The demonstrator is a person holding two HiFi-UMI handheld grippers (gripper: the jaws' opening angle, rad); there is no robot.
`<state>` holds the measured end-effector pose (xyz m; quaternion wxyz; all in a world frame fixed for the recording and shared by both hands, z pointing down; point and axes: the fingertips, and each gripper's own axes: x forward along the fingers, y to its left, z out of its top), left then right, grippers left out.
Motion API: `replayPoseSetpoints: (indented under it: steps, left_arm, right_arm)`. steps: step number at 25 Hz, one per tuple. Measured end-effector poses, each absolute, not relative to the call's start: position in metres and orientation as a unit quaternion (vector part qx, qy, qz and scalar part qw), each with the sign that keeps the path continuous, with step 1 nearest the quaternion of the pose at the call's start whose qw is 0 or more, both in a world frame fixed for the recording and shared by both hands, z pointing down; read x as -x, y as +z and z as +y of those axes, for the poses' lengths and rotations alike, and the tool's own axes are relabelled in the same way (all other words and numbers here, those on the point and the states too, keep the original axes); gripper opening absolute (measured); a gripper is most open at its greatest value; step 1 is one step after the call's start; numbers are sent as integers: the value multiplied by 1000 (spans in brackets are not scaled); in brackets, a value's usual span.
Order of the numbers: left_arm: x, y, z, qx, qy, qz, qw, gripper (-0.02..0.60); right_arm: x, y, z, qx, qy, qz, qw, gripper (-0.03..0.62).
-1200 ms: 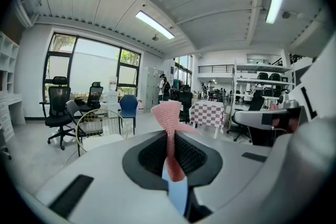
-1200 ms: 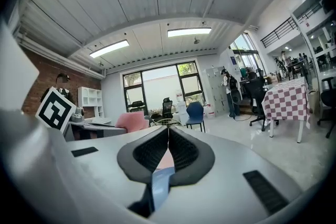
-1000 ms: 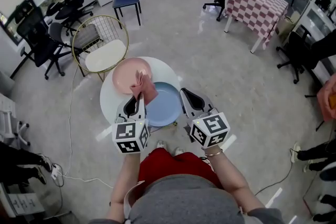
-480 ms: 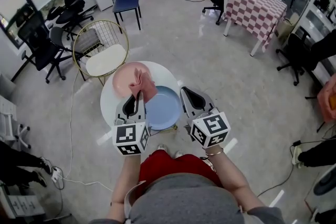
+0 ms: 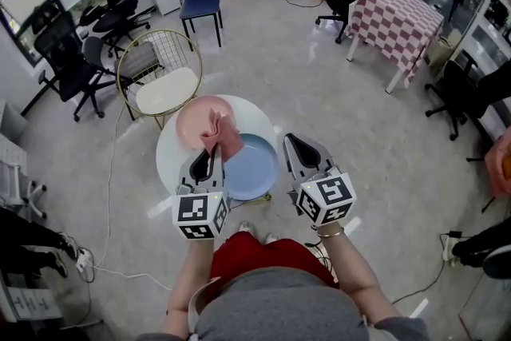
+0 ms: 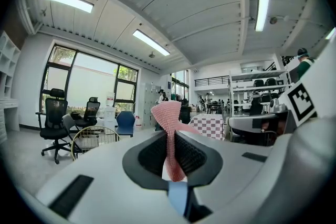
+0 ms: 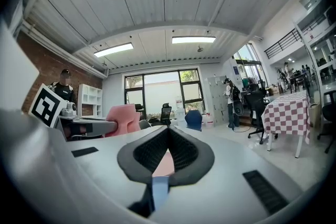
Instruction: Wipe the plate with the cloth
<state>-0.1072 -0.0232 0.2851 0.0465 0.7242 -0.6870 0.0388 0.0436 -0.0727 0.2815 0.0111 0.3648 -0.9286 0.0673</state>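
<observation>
Round white worktop point(image 5: 169, 160) bears a pink plate point(image 5: 190, 120) and a blue plate point(image 5: 251, 169); left gripper point(image 6: 170, 132) clamps a pink cloth point(image 6: 169, 115); right gripper point(image 7: 167, 131) closed, seemingly empty.

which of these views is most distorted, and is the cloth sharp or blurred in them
Head view: mild wide-angle bend toward the edges, even light, the cloth is sharp. Left gripper view: heavy fisheye with black corners, the ceiling lights glare white, and the cloth is crisp enough to show its weave. Right gripper view: the same fisheye, and the window is blown out.
</observation>
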Motion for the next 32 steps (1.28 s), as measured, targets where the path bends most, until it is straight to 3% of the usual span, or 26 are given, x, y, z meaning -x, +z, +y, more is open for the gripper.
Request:
replayPoseSetpoints:
  steps: [32]
  left_arm:
    - [112, 309, -22, -718, 51, -692, 58, 34]
  right_arm:
    - [-29, 308, -66, -351, 61, -934, 36, 28]
